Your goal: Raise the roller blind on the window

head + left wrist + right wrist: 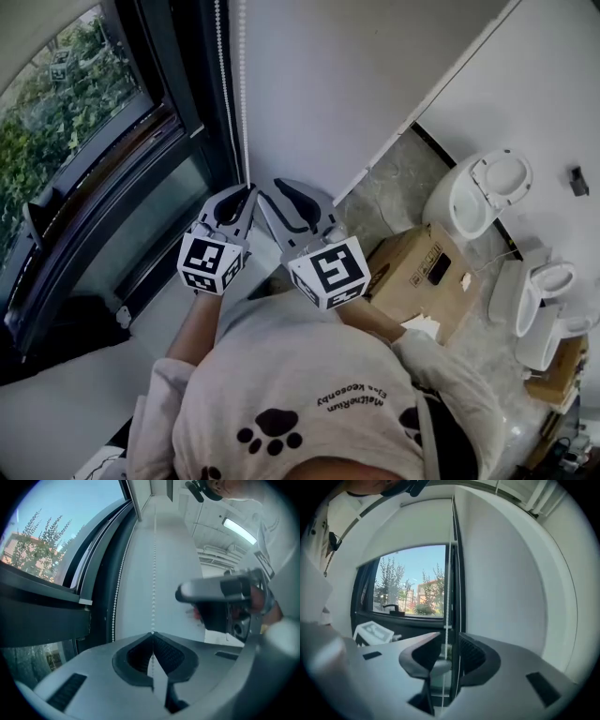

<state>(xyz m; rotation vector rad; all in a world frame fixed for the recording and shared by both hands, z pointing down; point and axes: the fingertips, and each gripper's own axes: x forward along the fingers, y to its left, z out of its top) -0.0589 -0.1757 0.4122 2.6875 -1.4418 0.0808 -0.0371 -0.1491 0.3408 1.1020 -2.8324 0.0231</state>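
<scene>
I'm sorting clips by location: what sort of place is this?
Probably an unfinished room or a storeroom for bathroom fittings: loose white toilets and a cardboard box sit on the floor, not far from a dark-framed window.

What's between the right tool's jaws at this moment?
The bead chain hangs in the gap of the right tool, whose jaws stand apart and do not press it. The right gripper view shows this.

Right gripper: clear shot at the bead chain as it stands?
Likely yes: the right gripper is open with the chain running between its jaws, nothing blocking. The left gripper is shut on the chain.
</scene>
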